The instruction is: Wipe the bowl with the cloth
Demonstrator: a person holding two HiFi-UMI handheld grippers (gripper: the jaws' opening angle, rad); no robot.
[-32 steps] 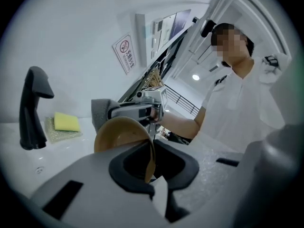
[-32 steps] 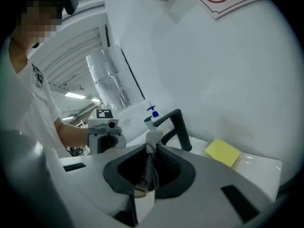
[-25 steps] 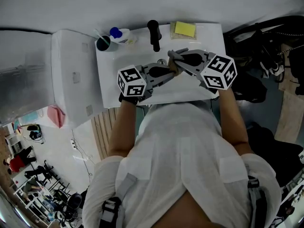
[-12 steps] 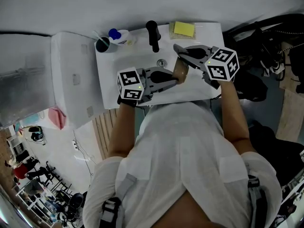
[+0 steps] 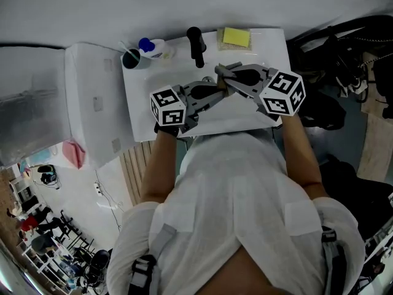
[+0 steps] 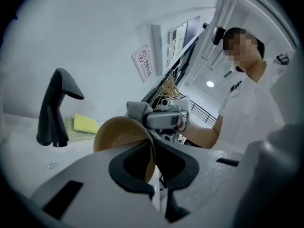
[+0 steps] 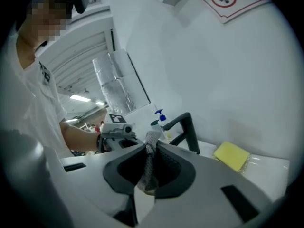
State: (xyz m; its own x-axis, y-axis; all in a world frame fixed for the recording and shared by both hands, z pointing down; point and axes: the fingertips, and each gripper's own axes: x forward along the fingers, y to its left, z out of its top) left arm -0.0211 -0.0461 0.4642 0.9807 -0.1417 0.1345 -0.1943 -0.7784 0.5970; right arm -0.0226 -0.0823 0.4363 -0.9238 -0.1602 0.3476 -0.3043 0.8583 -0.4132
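In the head view both grippers meet over the white sink (image 5: 141,97). My left gripper (image 5: 216,94) is shut on the rim of a tan bowl (image 5: 225,88), held on edge. The left gripper view shows that bowl (image 6: 118,134) rising between the jaws of the left gripper (image 6: 151,169). My right gripper (image 5: 222,72) is shut on a grey cloth and reaches in from the right. In the right gripper view the cloth (image 7: 150,151) hangs pinched in the right gripper (image 7: 147,172). The cloth (image 6: 137,110) lies against the bowl's top edge.
A black faucet (image 5: 196,45) stands at the back of the sink, with a yellow sponge (image 5: 237,37) to its right. A blue-capped soap bottle (image 5: 151,45) and a dark cup (image 5: 132,56) sit to its left. A white cabinet (image 5: 92,103) adjoins the sink's left.
Half a second ago the right gripper sat further right and back, away from the bowl. It has come back left onto the bowl, where it was a second ago. The left gripper has barely shifted.
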